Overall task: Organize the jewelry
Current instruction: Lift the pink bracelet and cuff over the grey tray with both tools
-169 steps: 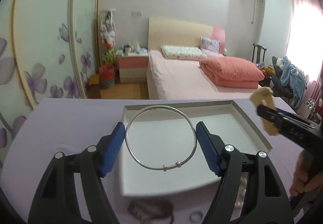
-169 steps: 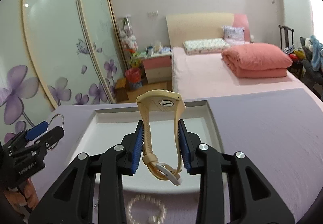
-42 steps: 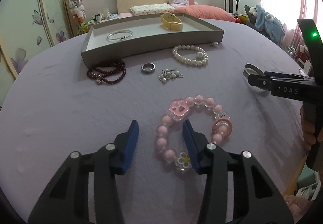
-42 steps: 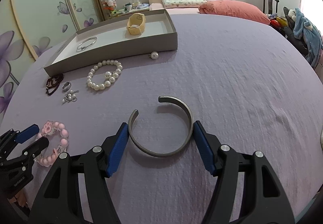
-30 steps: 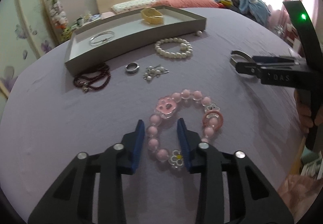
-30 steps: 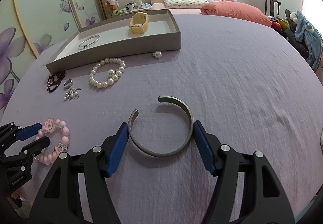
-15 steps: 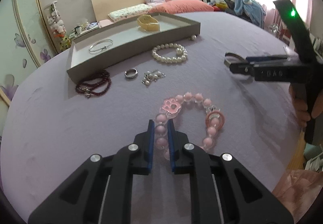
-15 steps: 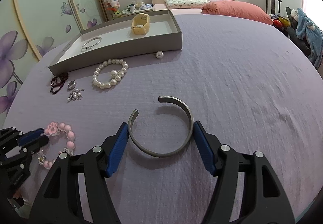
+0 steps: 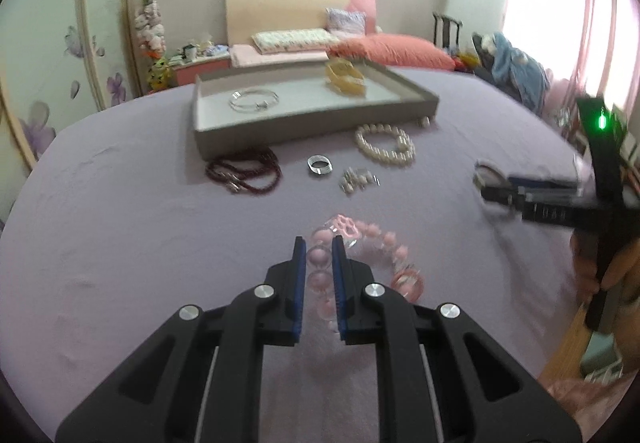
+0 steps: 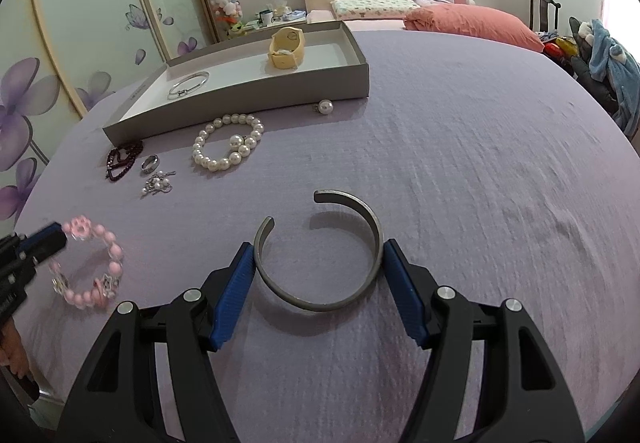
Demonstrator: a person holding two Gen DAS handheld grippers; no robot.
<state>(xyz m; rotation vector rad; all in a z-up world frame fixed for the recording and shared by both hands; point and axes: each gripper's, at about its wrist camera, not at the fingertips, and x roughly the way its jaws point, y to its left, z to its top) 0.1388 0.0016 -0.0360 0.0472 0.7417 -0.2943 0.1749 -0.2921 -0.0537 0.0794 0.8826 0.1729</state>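
My left gripper [image 9: 319,257] is shut on the pink bead bracelet [image 9: 376,243] and holds it just above the purple table; it also shows in the right wrist view [image 10: 90,263]. My right gripper [image 10: 319,257] is shut on a grey open metal cuff [image 10: 320,247], its pads [image 10: 234,291] touching both sides. The grey tray [image 10: 248,99] at the back holds a thin silver bangle [image 10: 188,83] and a yellow watch [image 10: 286,45].
On the purple cloth in front of the tray lie a dark red bead string [image 9: 244,169], a silver ring [image 9: 320,164], pearl earrings [image 9: 356,179], a pearl bracelet [image 9: 386,145] and a single pearl ring [image 10: 325,107]. A bed stands behind.
My left gripper closed on the pink bracelet and has lifted it off the cloth. My right gripper stays on the cuff and has hardly moved.
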